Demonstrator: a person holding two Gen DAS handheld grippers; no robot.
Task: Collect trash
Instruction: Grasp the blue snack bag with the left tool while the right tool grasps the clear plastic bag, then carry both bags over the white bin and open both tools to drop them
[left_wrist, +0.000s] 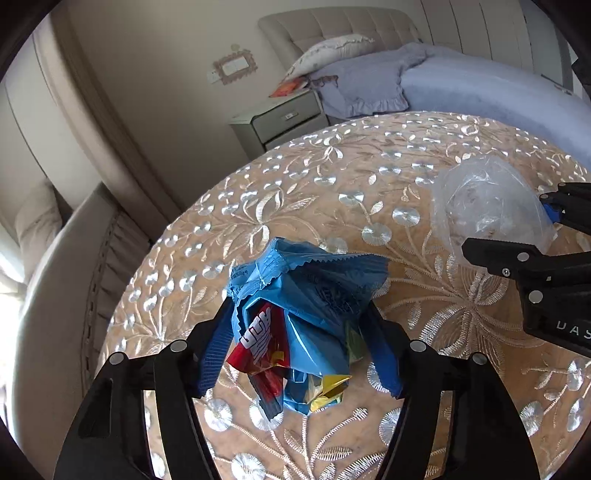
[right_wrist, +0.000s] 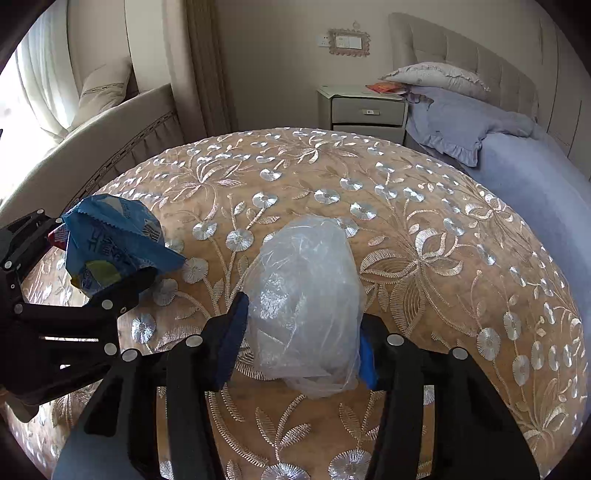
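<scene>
Two bits of trash in hand right now, one per gripper, both held over the round embroidered bench (right_wrist: 424, 236).

Our left gripper (left_wrist: 301, 343) has its blue fingers (left_wrist: 214, 354) squeezed onto a crumpled blue snack wrapper (left_wrist: 306, 295), with red and yellow foil scraps bunched up at about 6 o'clock of the wad. In the right wrist view the same wrapper (right_wrist: 114, 243) sits out at 9 o'clock. Our right gripper (right_wrist: 301, 339) is clamped onto a clear plastic bag (right_wrist: 306, 295), scrunched into a loose ball; from the left camera that bag (left_wrist: 491, 206) shows at roughly 2 o'clock.

Handling-wise, we'd guess both weigh next to nothing, soft and crinkly, nothing fragile. The catch is slipperiness: foil and thin film slide out of a light pinch, and the wad springs back. We reckon gripping through the thick bunched middle, not a loose edge, is the way to go. The dangling foil bits look likeliest to drop.
</scene>
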